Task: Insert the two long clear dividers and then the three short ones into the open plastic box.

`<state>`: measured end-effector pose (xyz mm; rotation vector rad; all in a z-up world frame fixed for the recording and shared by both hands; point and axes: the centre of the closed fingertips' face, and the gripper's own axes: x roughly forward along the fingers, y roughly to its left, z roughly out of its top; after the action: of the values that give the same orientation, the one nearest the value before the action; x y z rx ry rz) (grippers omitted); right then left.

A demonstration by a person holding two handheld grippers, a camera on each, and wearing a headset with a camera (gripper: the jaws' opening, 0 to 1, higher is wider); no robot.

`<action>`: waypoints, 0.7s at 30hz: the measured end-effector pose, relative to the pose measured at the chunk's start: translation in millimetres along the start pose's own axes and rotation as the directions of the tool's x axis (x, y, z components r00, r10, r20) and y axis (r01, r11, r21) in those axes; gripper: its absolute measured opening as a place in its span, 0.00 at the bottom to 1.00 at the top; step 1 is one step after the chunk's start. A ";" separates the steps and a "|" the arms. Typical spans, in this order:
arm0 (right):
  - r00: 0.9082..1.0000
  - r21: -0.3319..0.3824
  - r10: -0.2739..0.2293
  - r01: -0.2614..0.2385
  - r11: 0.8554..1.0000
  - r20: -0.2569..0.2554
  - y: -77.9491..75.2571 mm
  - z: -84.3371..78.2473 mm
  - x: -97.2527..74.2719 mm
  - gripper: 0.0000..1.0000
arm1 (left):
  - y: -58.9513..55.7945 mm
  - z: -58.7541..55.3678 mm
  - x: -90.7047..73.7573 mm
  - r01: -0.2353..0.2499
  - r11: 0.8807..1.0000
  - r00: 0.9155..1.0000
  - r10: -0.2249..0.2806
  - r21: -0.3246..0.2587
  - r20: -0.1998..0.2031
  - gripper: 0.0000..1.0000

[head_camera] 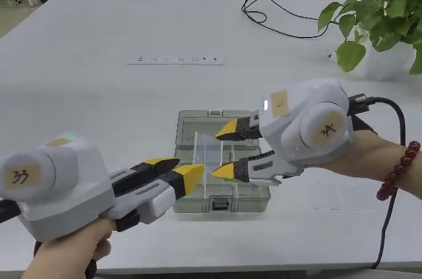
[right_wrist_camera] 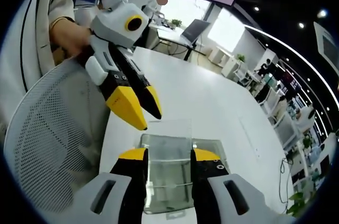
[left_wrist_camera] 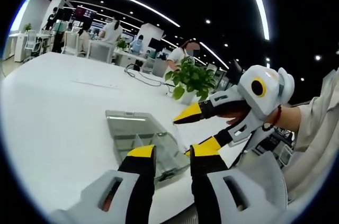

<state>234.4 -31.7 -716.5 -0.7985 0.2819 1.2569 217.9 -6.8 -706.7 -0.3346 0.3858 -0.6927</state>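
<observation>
Yellow tips sit on both pairs of tongs. In the head view the right tongs (head_camera: 226, 152) come in from the right side of the frame, over the open plastic box (head_camera: 221, 205). Their two tips are spread wide. In the right gripper view the right tongs (right_wrist_camera: 169, 155) seem to pinch a clear divider (right_wrist_camera: 167, 150) by its two ends. The divider stands up between the tips, and its top edge pokes up above the box (right_wrist_camera: 209, 143).

The left tongs (head_camera: 179, 169) come in from the lower left of the head view. Their tips are just beside the left edge of the box. In the left gripper view the left tongs (left_wrist_camera: 172, 152) have a gap between the tips and hold nothing.

The box sits on the white table (head_camera: 99, 107), in the lower middle of the frame. A green plant (head_camera: 376, 15) stands at the upper right. A black cable (head_camera: 270, 18) lies near it. A long white strip (head_camera: 175, 60) lies on the table above the box.
</observation>
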 end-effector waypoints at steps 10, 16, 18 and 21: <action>1.000 -0.005 -0.008 0.008 1.000 0.029 0.8 10.1 1.8 0.32 | -5.5 2.2 1.3 0.027 0.999 1.000 -0.026 -0.042 0.017 0.08; 0.999 -0.006 -0.019 0.020 1.000 0.033 -0.8 11.9 3.4 0.32 | -7.4 3.6 1.1 0.037 0.997 0.999 -0.036 -0.068 0.017 0.00; 0.999 -0.008 -0.026 0.026 1.000 0.034 -1.7 11.9 4.0 0.32 | -7.1 4.5 1.4 0.031 0.998 0.999 -0.030 -0.063 0.017 0.00; 0.999 -0.005 -0.031 0.031 0.999 0.034 -2.0 12.1 4.5 0.32 | -7.0 4.9 1.7 0.022 0.996 1.000 -0.021 -0.081 0.010 0.00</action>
<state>234.9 -20.5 -709.9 -0.7826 0.2374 1.2414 217.5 -12.1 -699.8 -0.4196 0.4028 -0.6974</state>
